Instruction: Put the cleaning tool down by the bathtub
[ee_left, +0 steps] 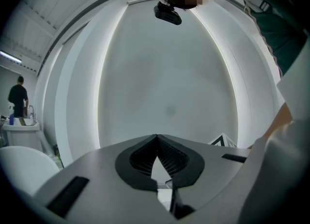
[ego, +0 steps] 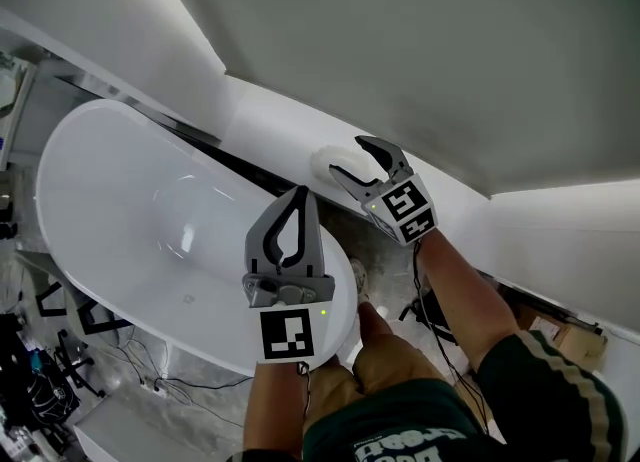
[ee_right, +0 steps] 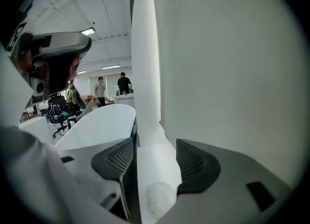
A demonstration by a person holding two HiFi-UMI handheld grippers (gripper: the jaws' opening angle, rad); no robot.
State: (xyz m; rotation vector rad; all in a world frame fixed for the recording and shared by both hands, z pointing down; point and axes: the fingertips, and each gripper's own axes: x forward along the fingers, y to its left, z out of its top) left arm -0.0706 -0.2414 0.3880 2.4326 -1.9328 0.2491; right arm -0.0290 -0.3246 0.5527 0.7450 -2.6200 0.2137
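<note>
Seemingly near done: white cleaning tool [ego: 320, 162] lying on the ledge [ego: 270, 120] beside the bathtub [ego: 110, 180] at frame centre, between the parted jaws of the right gripper [ego: 348, 157]; left gripper [ego: 299, 195] pinched closed, empty; only withdrawal left.

The head view looks steeply down, close above the left claw [ego: 299, 193] and right claw [ego: 350, 157], onto the bathtub [ego: 120, 200]. The left gripper view faces up a pale wall [ee_left: 169, 87], catching the head camera [ee_left: 168, 13]. The right gripper view skims low along the ledge [ee_right: 147, 140], sharing the bathtub with the head view.
</note>
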